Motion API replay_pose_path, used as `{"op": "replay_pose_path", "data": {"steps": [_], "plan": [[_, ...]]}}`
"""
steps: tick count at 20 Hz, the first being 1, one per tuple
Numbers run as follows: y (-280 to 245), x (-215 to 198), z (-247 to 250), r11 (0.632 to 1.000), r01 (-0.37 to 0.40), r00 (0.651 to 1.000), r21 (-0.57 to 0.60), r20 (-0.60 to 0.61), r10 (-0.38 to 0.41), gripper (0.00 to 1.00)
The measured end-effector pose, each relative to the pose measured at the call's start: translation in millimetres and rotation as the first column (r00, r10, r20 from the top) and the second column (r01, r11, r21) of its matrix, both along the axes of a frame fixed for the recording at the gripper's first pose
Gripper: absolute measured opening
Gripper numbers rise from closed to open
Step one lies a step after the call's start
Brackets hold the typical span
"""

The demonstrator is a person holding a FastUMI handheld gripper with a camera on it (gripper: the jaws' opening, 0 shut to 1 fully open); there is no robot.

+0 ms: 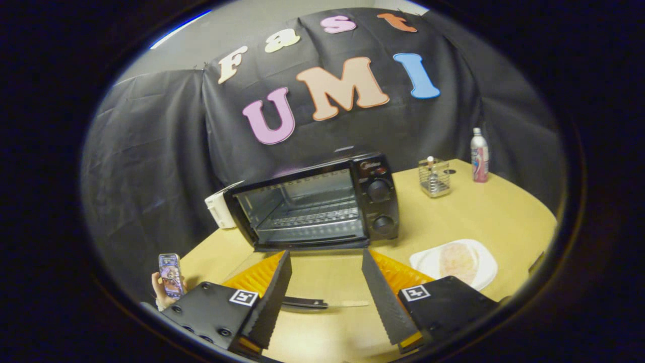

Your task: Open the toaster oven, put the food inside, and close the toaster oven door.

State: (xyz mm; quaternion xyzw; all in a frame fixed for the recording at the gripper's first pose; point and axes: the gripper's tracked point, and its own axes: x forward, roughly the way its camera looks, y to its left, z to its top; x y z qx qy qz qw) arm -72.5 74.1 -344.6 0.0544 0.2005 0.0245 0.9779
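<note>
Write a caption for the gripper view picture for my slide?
Open gripper faces the toaster oven, door down, food on plate waiting beside it.

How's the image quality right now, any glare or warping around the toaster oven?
Gripper view: fisheye bends the table edge and tilts the toaster oven; its open glass door is nearly invisible, lying flat toward the open gripper; food on the plate looks washed out, soft.
</note>
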Motion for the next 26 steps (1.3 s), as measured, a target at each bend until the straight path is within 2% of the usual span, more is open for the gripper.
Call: {"op": "replay_pose_path", "data": {"steps": [4,7,14,24,26], "plan": [[-81.4,2.4,5.9,0.979,0.156,0.988,-0.13,0.015,-0.156,0.87],[-122.6,-0.6,-11.2,0.956,0.234,0.97,-0.178,-0.02,-0.241,0.87],[-157.0,-12.7,-65.6,0.943,0.274,0.942,-0.189,-0.144,-0.303,0.87],[-168.4,-6.1,-102.6,0.939,0.273,0.923,-0.208,-0.218,-0.317,0.88],[-169.3,-1.2,-104.3,0.937,0.273,0.923,-0.216,-0.215,-0.318,0.81]]}}
